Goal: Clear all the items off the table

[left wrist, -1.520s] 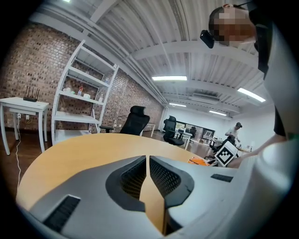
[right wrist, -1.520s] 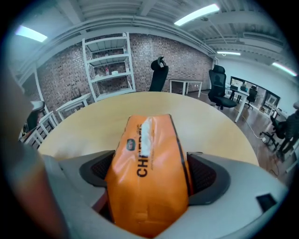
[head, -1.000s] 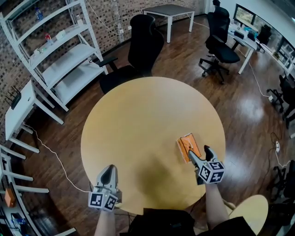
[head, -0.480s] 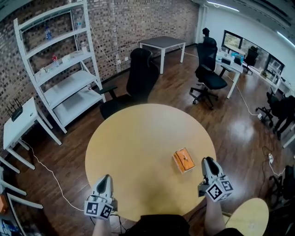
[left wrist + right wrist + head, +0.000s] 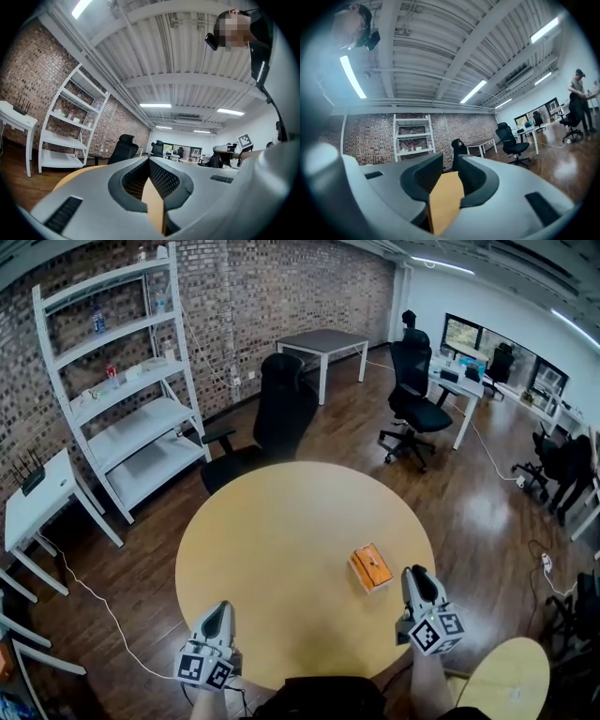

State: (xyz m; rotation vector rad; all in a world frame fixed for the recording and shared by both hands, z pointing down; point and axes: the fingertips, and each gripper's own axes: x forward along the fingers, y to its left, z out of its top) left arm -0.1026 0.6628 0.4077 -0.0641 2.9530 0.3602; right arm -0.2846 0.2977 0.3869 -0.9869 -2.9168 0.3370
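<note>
Left gripper [image 5: 218, 608]: jaws closed, empty | right gripper [image 5: 413, 571]: jaws just closing to narrow gap, empty | orange packet [image 5: 370, 567]: on round table [image 5: 272, 540], lower right, near right gripper

Lone packet [image 5: 370, 568] on seemingly open tabletop [image 5: 272, 540]

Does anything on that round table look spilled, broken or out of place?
Nothing looks spilled or damaged. A lone orange packet lies flat on the round table, not yet cleared away.
</note>
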